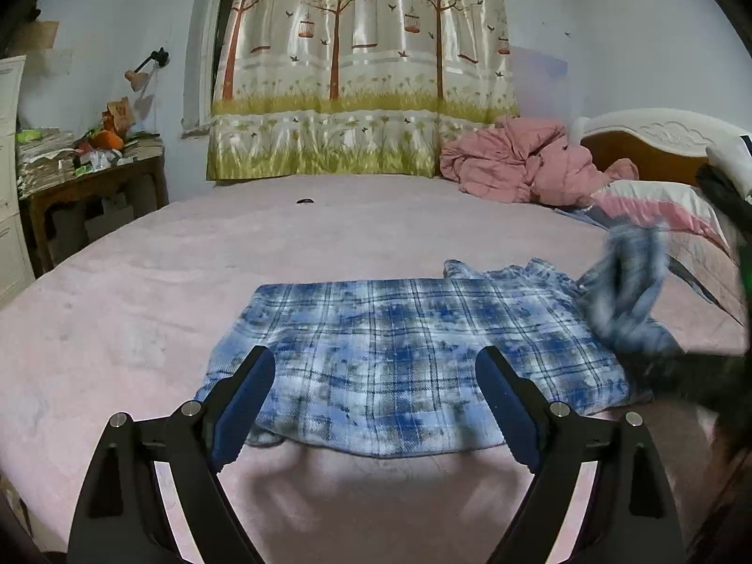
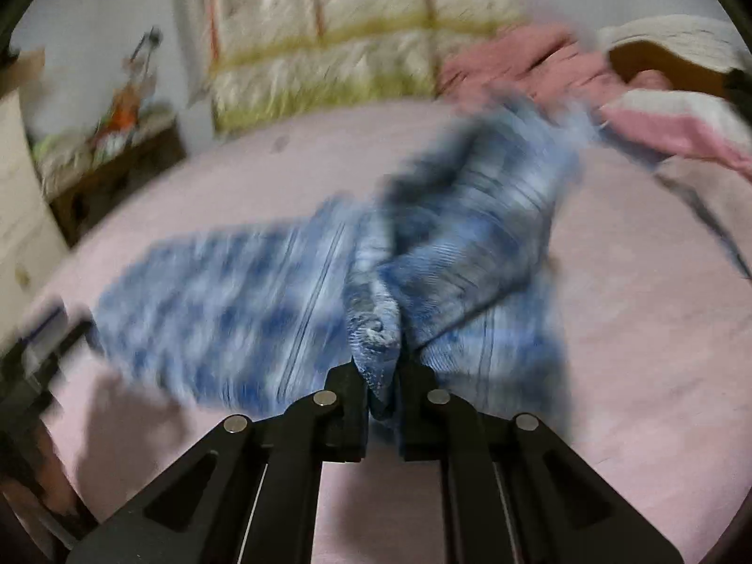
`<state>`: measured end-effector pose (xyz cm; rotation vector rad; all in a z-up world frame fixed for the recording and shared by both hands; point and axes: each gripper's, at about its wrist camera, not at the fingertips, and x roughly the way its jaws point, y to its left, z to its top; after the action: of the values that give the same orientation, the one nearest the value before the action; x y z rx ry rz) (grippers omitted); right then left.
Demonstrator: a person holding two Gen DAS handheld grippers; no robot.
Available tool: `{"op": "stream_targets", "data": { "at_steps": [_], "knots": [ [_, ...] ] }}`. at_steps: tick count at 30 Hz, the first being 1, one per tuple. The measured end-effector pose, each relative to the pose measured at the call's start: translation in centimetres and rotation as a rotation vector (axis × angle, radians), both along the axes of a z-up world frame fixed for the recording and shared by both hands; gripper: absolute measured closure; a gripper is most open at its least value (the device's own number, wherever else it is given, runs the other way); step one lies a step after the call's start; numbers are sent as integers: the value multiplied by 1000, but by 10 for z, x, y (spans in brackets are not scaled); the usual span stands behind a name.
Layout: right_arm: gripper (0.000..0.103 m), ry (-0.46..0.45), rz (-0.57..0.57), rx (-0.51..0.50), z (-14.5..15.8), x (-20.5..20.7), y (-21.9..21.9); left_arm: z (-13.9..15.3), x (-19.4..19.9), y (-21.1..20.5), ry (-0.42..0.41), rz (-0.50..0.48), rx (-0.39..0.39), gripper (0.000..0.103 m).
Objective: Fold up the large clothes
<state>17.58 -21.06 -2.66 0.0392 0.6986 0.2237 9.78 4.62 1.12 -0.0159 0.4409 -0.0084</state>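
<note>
A blue and white plaid shirt [image 1: 399, 319] lies spread flat on the pink bed sheet [image 1: 141, 305]. My left gripper [image 1: 376, 352] hovers open over the shirt's near edge, with nothing between its fingers. In the right wrist view the right gripper [image 2: 381, 366] is shut on a bunched fold of the shirt [image 2: 225, 301], and the cloth rises from the bed to its jaws. That view is blurred by motion. In the left wrist view the lifted part of the shirt [image 1: 630, 277] shows as a blur at the right.
A crumpled pink quilt [image 1: 517, 164] and striped bedding [image 1: 667, 216] lie by the headboard [image 1: 658, 136] at the far right. A cluttered wooden side table [image 1: 89, 164] and white drawers [image 1: 9, 188] stand left. A small dark object [image 1: 305, 200] lies on the far sheet.
</note>
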Motion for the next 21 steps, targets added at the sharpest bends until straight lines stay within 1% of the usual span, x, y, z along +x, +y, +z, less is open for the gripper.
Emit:
{"op": "stream_targets", "data": {
  "at_steps": [2, 4, 6, 8, 9, 10, 11, 12, 13, 15, 16, 18, 19, 21],
  "knots": [
    [95, 16, 14, -13, -17, -4, 3, -2, 1, 1, 9, -5, -7, 14],
    [92, -17, 47, -30, -15, -11, 3, -4, 3, 1, 19, -11, -11, 14],
    [89, -31, 79, -37, -12, -19, 3, -6, 7, -1, 32, -21, -12, 14],
    [86, -21, 77, -7, -14, -24, -3, -8, 8, -3, 39, -27, -6, 14],
    [81, -16, 82, 17, -14, -24, -6, -10, 8, -5, 43, -30, 1, 14],
    [72, -14, 97, 39, -13, -25, -7, -11, 8, -6, 43, -33, 8, 14],
    [67, -15, 118, 60, -11, -26, -9, -11, 7, -7, 43, -35, 12, 14],
    [57, -17, 143, 88, -8, -29, -9, -11, 6, -7, 40, -36, 16, 14],
    [55, -31, 167, 121, -3, -34, -11, -11, 6, -8, 39, -36, 17, 14],
    [55, -76, 197, 141, 8, -42, -11, -12, 6, -7, 40, -37, 11, 14],
    [55, -101, 194, 126, 13, -44, -3, -12, 6, -6, 40, -40, 10, 14],
    [55, -170, 132, 73, 24, -52, -6, -12, 5, -7, 43, -59, -11, 14],
    [55, -195, 78, 46, 30, -54, -12, -11, 6, -8, 50, -76, -26, 14],
    [55, -195, -51, -21, 35, -50, -26, -6, 15, -13, 82, -140, -88, 14]
  ]
}}
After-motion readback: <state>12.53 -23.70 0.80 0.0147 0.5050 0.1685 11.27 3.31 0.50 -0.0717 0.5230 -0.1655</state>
